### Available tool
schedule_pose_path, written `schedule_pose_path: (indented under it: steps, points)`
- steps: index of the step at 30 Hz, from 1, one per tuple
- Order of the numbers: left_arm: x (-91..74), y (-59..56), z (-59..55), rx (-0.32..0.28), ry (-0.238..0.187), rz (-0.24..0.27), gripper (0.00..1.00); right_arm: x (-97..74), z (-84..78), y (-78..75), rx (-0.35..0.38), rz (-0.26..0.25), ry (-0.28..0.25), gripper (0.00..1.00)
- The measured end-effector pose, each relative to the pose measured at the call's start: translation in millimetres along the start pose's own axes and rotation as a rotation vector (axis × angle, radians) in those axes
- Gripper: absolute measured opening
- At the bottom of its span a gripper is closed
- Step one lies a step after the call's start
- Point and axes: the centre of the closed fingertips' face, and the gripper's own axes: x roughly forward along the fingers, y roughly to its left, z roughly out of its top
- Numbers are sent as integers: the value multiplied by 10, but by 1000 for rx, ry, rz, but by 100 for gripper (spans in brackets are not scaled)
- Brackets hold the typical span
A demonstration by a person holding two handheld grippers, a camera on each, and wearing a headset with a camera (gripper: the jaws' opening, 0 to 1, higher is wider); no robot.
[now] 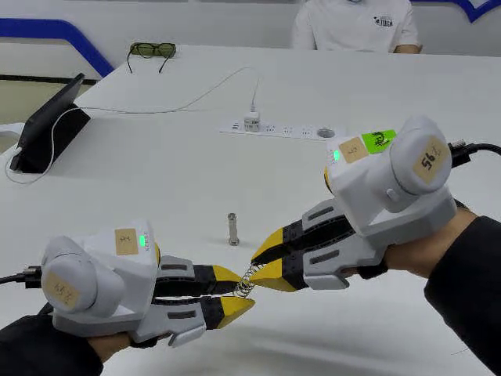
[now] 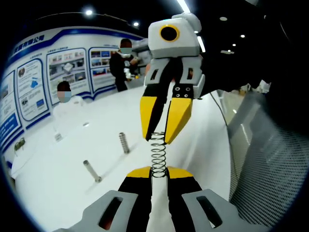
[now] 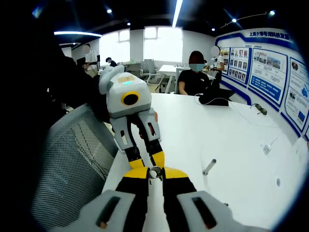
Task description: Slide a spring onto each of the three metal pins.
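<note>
Head view: your left gripper (image 1: 235,294) sits low left and your right gripper (image 1: 266,262) at right, their yellow tips almost meeting over the white table (image 1: 156,180). The spring (image 1: 245,282) bridges the two sets of tips. Your left jaws are narrow and pinch one end. Your right jaws are narrow and pinch the other end. One pin (image 1: 233,229) stands upright on the table just behind the tips, bare and apart from the spring. Farther back there is a power strip (image 1: 274,128) with a plug in it, a tablet (image 1: 47,125) at left, glasses (image 1: 153,50) at the far left, and a seated person (image 1: 356,23) at the far edge.

Left gripper view: your own jaws are nearly closed at the bottom, with the spring's lower end clamped between the yellow tips. The coil runs straight up to the right gripper's tips, which close on its top end. The nearer pin (image 2: 91,170) and the farther pin (image 2: 124,143) stand on the table to the left, both bare and well apart from the spring.

Right gripper view: your own jaws are narrow, and the spring shows end-on as a small ring between the tips. The left gripper faces you just beyond, with its tips on the same spring. A pin stands on the table off to the right, bare. A mesh chair back (image 3: 72,159) is at left.
</note>
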Motion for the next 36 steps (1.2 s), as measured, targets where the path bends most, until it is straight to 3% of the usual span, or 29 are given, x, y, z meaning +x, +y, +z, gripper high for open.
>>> schedule_pose_path:
  steps: [16, 26, 36]
  points:
    - [9, -1, 0, -23, -15, 4, 12, 78, 74, -8, -12, -10, -4, 11]
    - [-22, 58, -1, -53, -30, 28, 21, 78, 74, -62, -11, -20, 4, 11]
    - [-102, 152, -36, -89, -44, 72, 24, 15, 29, -314, 10, -83, 12, 11]
